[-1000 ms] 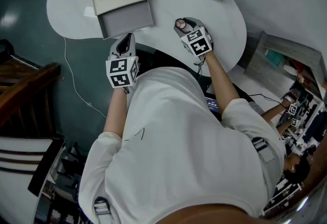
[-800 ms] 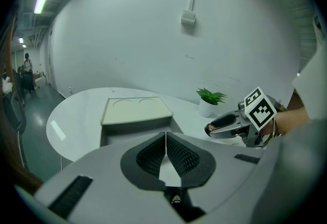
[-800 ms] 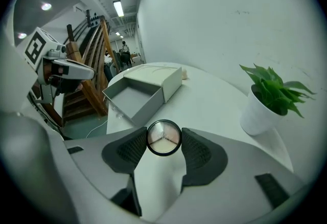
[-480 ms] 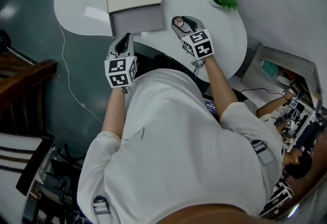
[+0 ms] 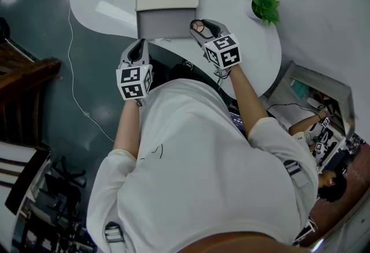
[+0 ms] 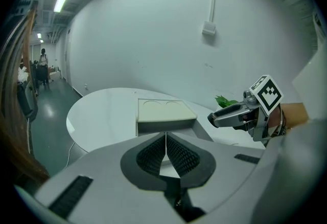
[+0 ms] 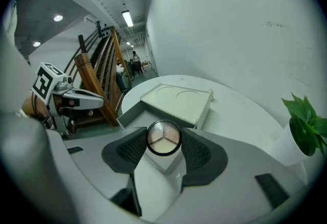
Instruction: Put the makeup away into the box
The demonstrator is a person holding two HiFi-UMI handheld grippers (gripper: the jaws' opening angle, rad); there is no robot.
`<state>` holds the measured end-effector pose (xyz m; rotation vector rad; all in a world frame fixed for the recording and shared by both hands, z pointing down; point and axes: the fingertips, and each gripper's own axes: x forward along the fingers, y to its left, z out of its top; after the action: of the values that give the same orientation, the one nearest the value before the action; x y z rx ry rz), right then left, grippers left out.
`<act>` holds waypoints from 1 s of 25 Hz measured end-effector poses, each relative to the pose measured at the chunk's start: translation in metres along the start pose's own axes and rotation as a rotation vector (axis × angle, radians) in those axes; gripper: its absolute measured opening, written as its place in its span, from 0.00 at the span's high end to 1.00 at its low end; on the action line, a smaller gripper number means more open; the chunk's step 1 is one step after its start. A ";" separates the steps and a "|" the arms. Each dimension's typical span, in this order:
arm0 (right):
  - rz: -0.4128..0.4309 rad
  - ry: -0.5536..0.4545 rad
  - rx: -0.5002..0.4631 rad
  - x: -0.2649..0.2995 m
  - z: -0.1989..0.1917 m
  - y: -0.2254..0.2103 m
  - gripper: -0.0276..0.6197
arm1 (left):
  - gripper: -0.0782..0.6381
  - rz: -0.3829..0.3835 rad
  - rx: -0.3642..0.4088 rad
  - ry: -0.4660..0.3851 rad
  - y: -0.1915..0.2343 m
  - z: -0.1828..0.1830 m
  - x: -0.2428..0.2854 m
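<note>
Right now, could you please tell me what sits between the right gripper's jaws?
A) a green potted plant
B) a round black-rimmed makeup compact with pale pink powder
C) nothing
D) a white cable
B: the right gripper has its pads pressed on both sides of the round black-rimmed makeup compact.

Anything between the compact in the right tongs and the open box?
Nothing visible. The compact is clamped in the right tongs; the open grey tray of the box lies just ahead. The left tongs, shut and empty, are off to the side.
</note>
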<state>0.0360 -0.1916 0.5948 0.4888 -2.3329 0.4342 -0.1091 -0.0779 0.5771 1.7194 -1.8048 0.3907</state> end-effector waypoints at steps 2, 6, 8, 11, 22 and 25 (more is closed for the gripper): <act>0.009 0.008 -0.011 0.007 0.005 0.007 0.63 | 0.86 0.006 -0.010 -0.002 0.009 0.000 -0.001; 0.011 0.028 -0.007 0.020 0.011 0.018 0.63 | 0.86 0.005 -0.023 0.004 0.025 -0.001 -0.002; 0.006 0.049 0.007 0.028 0.011 0.023 0.63 | 0.86 0.002 -0.030 0.008 0.035 -0.002 -0.002; 0.013 0.071 0.042 0.039 0.013 0.035 0.63 | 0.86 -0.001 -0.036 0.013 0.051 -0.002 -0.001; -0.010 0.080 0.163 0.084 0.026 0.073 0.63 | 0.86 -0.105 0.036 0.069 0.099 0.003 0.020; -0.030 0.073 0.192 0.095 0.032 0.079 0.63 | 0.86 -0.142 0.061 0.079 0.109 0.008 0.029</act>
<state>-0.0831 -0.1580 0.6261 0.5877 -2.2221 0.6544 -0.2165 -0.0931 0.6096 1.8352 -1.6187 0.4508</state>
